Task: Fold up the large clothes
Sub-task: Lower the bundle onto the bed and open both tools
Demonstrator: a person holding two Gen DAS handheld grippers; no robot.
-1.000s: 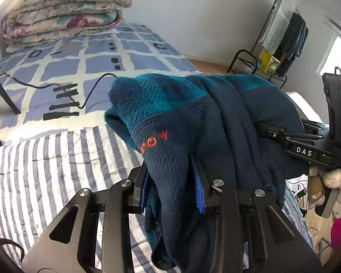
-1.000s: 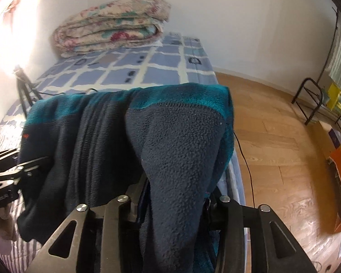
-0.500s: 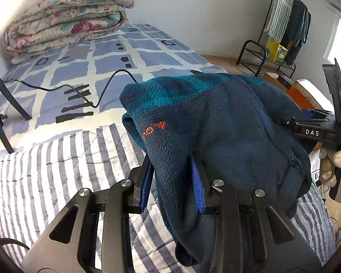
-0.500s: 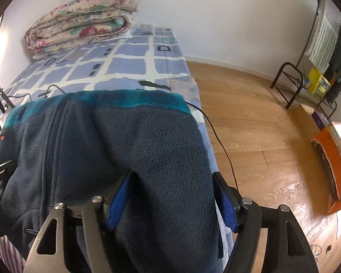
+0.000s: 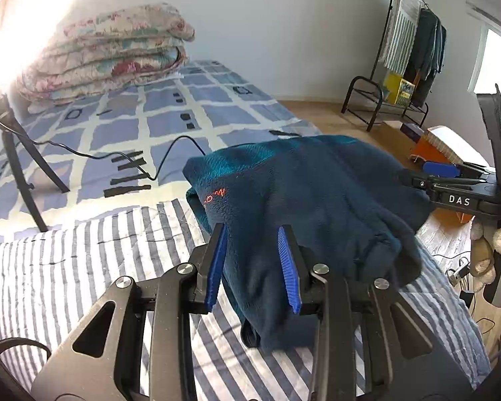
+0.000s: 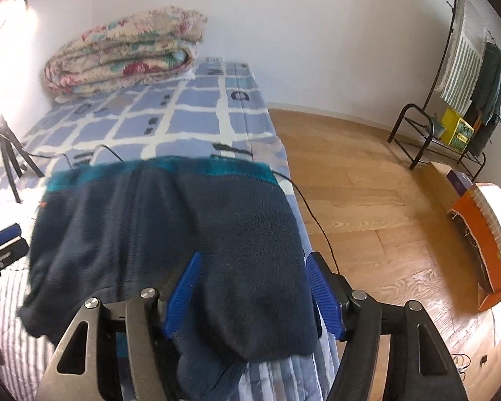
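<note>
Fleece jacket [image 5: 317,200], navy with teal trim, lies folded on the striped quilt [image 5: 83,267] of the bed. Left gripper [image 5: 252,260] has its jaws clamped on a fold; right gripper [image 6: 250,287] has just been opening, jaws apart around the fleece.

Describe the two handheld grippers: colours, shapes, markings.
Both are the same build. The left gripper and right gripper have matte black linkage arms with triangular cut-outs and silver pivot bolts, ending in two fingers faced with ribbed blue pads. Seen from the left wrist camera, the right gripper's side carries white letters, DAS.
</note>
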